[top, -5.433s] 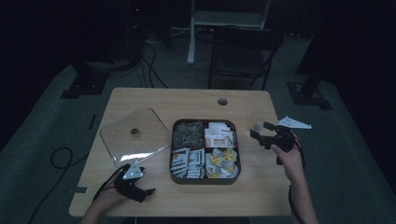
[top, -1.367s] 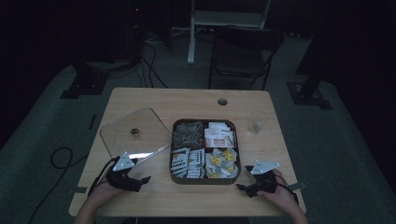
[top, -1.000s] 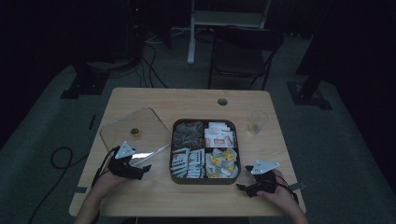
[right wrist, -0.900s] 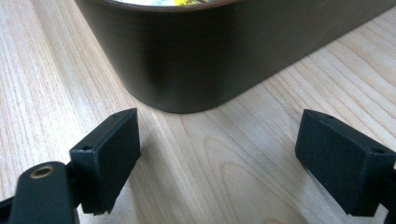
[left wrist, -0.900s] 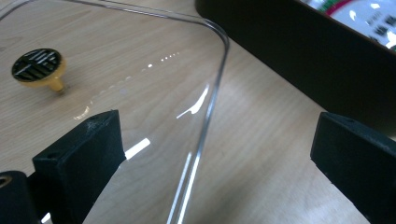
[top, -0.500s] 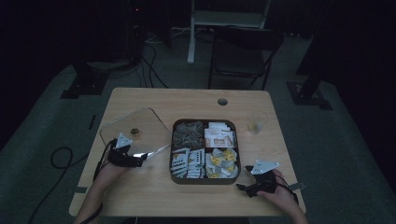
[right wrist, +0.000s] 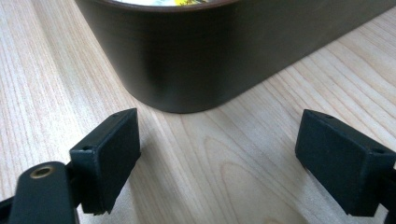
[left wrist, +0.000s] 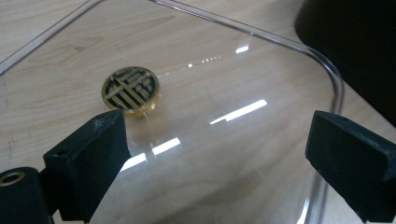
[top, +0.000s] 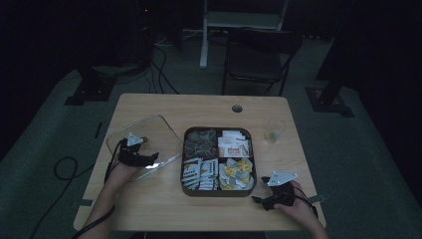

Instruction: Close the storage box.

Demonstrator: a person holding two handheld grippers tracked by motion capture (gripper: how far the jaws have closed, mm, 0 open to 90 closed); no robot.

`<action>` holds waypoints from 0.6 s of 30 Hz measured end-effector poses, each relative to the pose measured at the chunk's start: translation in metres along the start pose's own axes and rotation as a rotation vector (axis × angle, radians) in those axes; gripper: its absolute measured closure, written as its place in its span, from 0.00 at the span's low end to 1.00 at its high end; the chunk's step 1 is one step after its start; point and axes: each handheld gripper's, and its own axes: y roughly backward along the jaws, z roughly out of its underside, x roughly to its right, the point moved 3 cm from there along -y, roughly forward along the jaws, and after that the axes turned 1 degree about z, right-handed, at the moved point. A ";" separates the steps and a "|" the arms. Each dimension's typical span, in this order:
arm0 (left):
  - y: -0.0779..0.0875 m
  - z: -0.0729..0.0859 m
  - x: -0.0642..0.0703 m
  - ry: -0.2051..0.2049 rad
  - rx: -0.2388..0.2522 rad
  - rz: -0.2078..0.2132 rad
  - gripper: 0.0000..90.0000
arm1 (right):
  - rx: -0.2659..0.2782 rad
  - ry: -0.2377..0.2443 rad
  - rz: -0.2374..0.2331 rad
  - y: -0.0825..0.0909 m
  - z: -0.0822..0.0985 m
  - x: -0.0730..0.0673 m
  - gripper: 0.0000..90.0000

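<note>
The lid (top: 143,145), clear with a brass knob (left wrist: 132,90), lay flat on the table (top: 164,209), just left of the tray (top: 218,190). The left gripper (left wrist: 215,154) hung over it, jaws apart and just closing a little, nothing between them, the knob ahead of the left jaw. Step judged: reaching for the knob. Next move calls for centring the jaws on it, then closing. The right gripper (right wrist: 219,154) rested near the tray's near right corner, jaws apart and empty.
</note>
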 end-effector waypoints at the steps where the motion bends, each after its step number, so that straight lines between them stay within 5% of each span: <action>1: -0.002 -0.001 -0.001 0.003 0.000 -0.003 0.08 | 0.000 0.000 0.000 0.000 0.000 0.000 0.15; 12: -0.016 -0.012 -0.020 0.064 0.011 -0.076 0.28 | 0.000 0.000 0.000 0.000 0.000 0.000 0.15; 18: -0.027 -0.009 -0.024 0.059 -0.007 -0.125 0.34 | 0.000 0.000 0.000 0.000 0.000 0.000 0.15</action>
